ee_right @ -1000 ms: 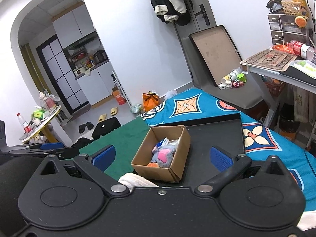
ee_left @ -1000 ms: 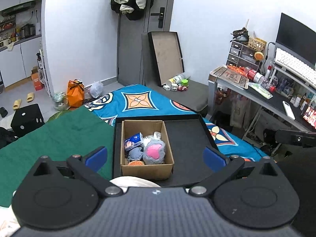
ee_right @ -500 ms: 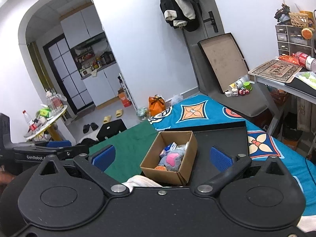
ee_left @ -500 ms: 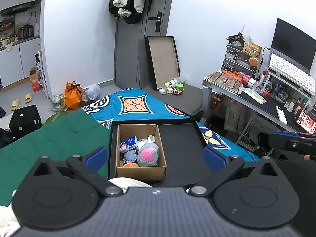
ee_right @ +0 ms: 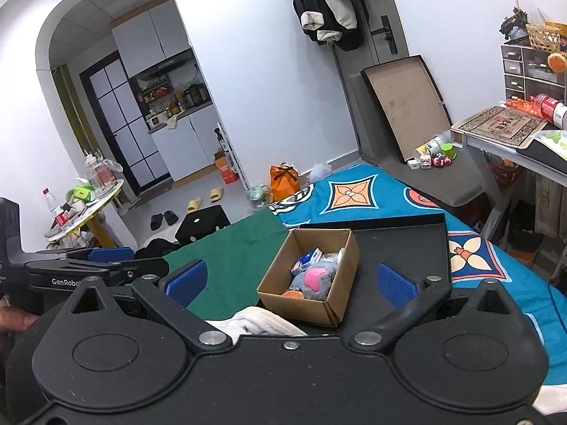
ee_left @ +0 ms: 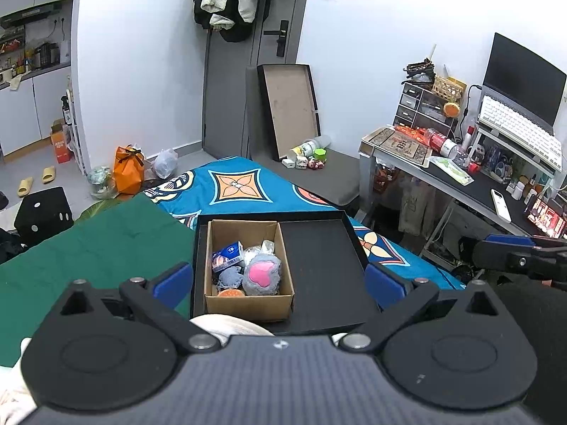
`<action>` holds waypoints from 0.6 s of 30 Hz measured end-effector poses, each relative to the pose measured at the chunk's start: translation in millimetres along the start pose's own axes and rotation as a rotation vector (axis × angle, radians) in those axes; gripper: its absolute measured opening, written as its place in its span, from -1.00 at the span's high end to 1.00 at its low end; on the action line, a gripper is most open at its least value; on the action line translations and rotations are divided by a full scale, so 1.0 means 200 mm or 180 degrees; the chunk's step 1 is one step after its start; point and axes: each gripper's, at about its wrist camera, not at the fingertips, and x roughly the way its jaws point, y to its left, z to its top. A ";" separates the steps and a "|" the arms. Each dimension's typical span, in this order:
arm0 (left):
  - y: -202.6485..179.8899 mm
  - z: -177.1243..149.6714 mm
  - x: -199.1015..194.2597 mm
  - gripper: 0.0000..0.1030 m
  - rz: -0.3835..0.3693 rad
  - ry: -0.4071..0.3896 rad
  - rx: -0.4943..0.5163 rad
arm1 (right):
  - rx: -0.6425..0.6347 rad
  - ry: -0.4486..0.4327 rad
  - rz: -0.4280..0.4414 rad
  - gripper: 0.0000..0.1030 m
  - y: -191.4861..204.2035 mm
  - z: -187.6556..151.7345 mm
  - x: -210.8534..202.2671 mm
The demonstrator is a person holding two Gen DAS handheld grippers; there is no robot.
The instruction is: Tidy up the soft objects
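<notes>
Left wrist view: left gripper (ee_left: 279, 278) wide open, empty, held above cardboard box (ee_left: 248, 302) directly ahead; grey plush with pink heart (ee_left: 261, 276) inside; box in left part of black tray (ee_left: 326, 265) | Right wrist view: right gripper (ee_right: 288, 279) wide open, empty; box (ee_right: 301, 304) ahead, slightly right, nothing between; white cloth (ee_right: 262, 322) just below box.

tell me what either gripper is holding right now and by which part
Nothing. The left gripper and right gripper both have jaws wide apart, above the cardboard box, touching nothing.
</notes>
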 end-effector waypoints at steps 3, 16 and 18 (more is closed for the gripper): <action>0.00 0.00 0.00 -1.00 0.0003 -0.0007 0.0005 | -0.0024 -0.0008 -0.0016 -1.00 0.00 0.00 0.00; -0.01 -0.01 -0.02 -1.00 0.0014 -0.0045 0.0013 | -0.0009 -0.0016 -0.0011 -1.00 0.01 0.00 -0.01; -0.01 0.00 -0.02 -1.00 0.0018 -0.0047 0.0014 | -0.0004 -0.0011 -0.0011 -1.00 0.01 0.00 -0.01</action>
